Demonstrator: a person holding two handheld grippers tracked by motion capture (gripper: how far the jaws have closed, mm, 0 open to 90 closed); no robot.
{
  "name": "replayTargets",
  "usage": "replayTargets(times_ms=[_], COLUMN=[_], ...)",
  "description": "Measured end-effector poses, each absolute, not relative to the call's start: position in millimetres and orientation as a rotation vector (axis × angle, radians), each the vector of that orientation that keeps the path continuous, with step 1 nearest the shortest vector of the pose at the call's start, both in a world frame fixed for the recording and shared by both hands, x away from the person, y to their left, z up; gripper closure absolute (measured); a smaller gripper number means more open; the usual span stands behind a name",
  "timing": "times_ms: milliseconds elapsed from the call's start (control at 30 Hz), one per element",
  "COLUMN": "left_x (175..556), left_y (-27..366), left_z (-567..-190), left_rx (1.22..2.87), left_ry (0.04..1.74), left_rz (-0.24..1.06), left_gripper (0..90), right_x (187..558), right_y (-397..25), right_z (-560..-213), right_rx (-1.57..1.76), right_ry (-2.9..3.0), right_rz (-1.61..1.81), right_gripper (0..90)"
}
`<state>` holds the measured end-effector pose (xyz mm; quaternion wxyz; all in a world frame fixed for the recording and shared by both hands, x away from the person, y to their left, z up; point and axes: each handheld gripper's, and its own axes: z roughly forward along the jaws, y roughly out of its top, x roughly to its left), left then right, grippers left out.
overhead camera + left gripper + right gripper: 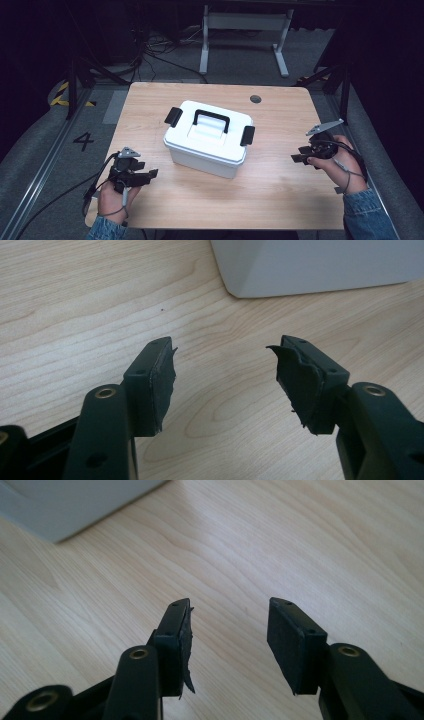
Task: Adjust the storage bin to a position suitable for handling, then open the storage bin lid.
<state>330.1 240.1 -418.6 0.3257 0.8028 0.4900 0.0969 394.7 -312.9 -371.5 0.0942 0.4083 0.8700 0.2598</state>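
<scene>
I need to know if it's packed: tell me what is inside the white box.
That cannot be seen. The box is shut: its white lid covers it, with a black handle on top and a black latch at each end. The walls are opaque.

One wooden table [280, 195] carries one white lidded storage box [207, 140]. The box has one black handle [211, 120] and two black latches [173, 116], one at each end. Two hand-held grippers: left gripper [131, 171] and right gripper [306, 155].
</scene>
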Motion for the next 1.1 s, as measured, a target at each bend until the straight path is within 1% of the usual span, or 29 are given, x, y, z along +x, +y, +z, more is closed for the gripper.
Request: replayTargets(times_ms=[100,200,267,367,433,567,700,867,1000,1100], left_x=[329.2,326.5,325.5,325.6,324.7,323.0,321.2,318.7,320.7,322.9], left_y=[239.4,238.8,237.7,238.4,238.7,242.0,243.7,245.5,247.5,245.2], left_z=[-419.5,-422.3,-426.1,-428.1,-429.2,-429.1,-428.7,-429.4,-431.0,-432.7], left_rx=[2.106,2.095,2.111,2.108,2.119,2.109,2.1,2.099,2.082,2.099], left_ry=[1.286,1.29,1.3,1.298,1.296,1.297,1.303,1.306,1.312,1.3], left_rz=[0.265,0.301,0.348,0.32,0.334,0.307,0.272,0.278,0.257,0.269], left_gripper=[40.8,41.4,41.5,41.5,41.5,41.6,43.5,43.4,43.3,43.3], right_x=[397.0,402.8,406.6,411.8,414.8,419.5,425.6,431.8,437.1,441.3], right_y=[-309.6,-304.7,-301.9,-296.2,-291.7,-283.7,-271.8,-253.8,-239.5,-229.4], right_z=[-363.7,-351.6,-345.9,-337.9,-332.7,-324.3,-313.0,-299.0,-288.1,-280.7], right_rx=[1.187,1.151,1.139,1.117,1.101,1.089,1.057,1.003,0.962,0.933], right_ry=[2.575,2.576,2.585,2.587,2.588,2.596,2.604,2.617,2.629,2.636], right_rz=[0.793,0.811,0.823,0.848,0.857,0.861,0.88,0.894,0.887,0.897], right_gripper=[53.0,52.9,52.1,51.1,50.7,50.7,50.6,50.6,50.6,50.6])
